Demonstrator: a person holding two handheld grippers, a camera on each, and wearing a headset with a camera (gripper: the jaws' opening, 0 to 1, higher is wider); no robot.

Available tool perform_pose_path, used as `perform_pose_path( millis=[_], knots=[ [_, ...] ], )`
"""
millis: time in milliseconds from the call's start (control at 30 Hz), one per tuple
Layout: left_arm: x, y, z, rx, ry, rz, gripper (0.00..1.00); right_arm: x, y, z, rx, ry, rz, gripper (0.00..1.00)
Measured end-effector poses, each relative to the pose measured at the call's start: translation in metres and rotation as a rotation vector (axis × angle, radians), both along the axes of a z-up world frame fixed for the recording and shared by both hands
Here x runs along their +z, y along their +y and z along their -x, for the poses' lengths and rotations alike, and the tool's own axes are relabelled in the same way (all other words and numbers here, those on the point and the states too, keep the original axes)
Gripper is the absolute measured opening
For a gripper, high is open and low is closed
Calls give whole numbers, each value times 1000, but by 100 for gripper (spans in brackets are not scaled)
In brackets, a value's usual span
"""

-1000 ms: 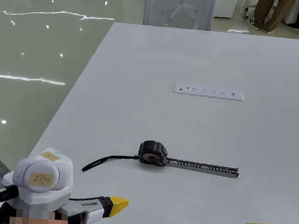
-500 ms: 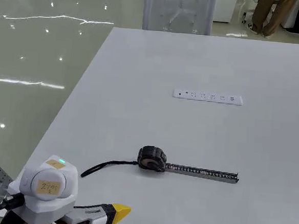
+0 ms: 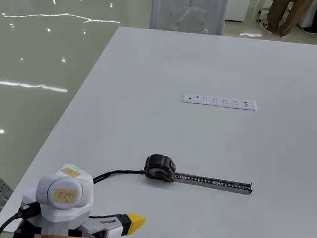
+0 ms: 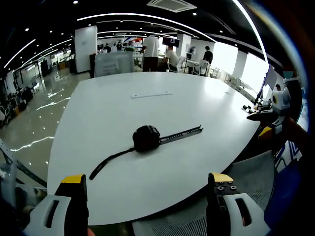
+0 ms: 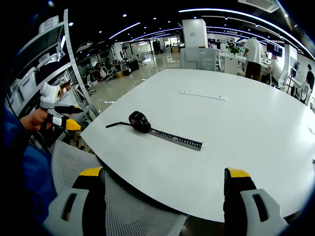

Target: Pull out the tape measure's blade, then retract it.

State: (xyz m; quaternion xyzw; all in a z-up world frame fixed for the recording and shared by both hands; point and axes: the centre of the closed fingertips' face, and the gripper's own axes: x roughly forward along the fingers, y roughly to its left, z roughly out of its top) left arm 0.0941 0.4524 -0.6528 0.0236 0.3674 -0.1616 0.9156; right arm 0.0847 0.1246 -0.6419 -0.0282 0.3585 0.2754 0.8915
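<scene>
A black round tape measure case lies on the broad white surface, and everything else is easiest placed from it. Its dark, marked blade is drawn partway out and lies flat on the surface, running from the case toward the person's right and ending at a small hook. A thin black wrist strap trails from the opposite side of the case, curling toward the near edge. Beyond the case, well apart from it toward the far side, a long white power strip lies roughly parallel to the blade. The left gripper hangs on the near side of the case, back past the surface's edge and apart from both case and strap. Its yellow-tipped jaws are spread wide with nothing between them. The right gripper sits on the near side too, closer to the blade's hooked end than to the case, also off the surface, with its jaws likewise wide apart and empty. Below both grippers, nearer than the case, grey mesh chair fabric shows. A glossy pale floor stretches out past the strap side of the case.
</scene>
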Motion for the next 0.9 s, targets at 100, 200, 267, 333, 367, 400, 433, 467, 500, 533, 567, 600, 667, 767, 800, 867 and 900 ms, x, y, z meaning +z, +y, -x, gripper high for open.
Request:
perform_pose_path(
  millis=[100,200,267,333,367,400,433,467,500,533,567,600,667,767,800,867,900],
  knots=[
    [-3,-2,-1,11,9,4,98,-4,1,-2,10,6,5,96],
    [-6,-5,-3,20,15,11,98,-8,0,-4,20,9,14,96],
    [-9,-7,-5,27,19,10,98,-10,0,-5,27,12,18,96],
    [-12,-10,-9,32,20,9,98,-13,0,-7,34,15,20,96],
    [-13,-11,-11,32,18,1,98,-15,0,-9,38,15,23,95],
    [-14,-13,-12,29,19,-4,98,-16,1,-9,42,17,24,95],
    [-15,-14,-14,28,20,-4,98,-15,1,-10,44,18,26,95],
    [-15,-16,-16,29,21,-4,98,-15,2,-10,46,18,26,95],
    [-15,-17,-17,28,22,-7,98,-16,2,-11,48,19,25,95],
    [-16,-18,-19,24,22,-10,98,-17,3,-12,50,20,26,95],
    [-17,-19,-21,23,24,-11,98,-18,3,-13,54,21,27,95],
    [-17,-20,-22,24,23,-10,98,-19,3,-14,56,22,28,95],
    [-18,-21,-26,22,22,-17,97,-22,3,-16,60,24,33,94],
    [-23,-24,-30,15,30,-20,97,-26,3,-19,66,30,36,94],
    [-24,-25,-31,15,32,-18,97,-27,3,-19,69,32,40,94],
    [-27,-26,-34,16,35,-17,97,-29,3,-20,75,36,47,94],
    [-29,-28,-35,13,38,-15,97,-29,3,-21,76,37,49,93]
  ],
)
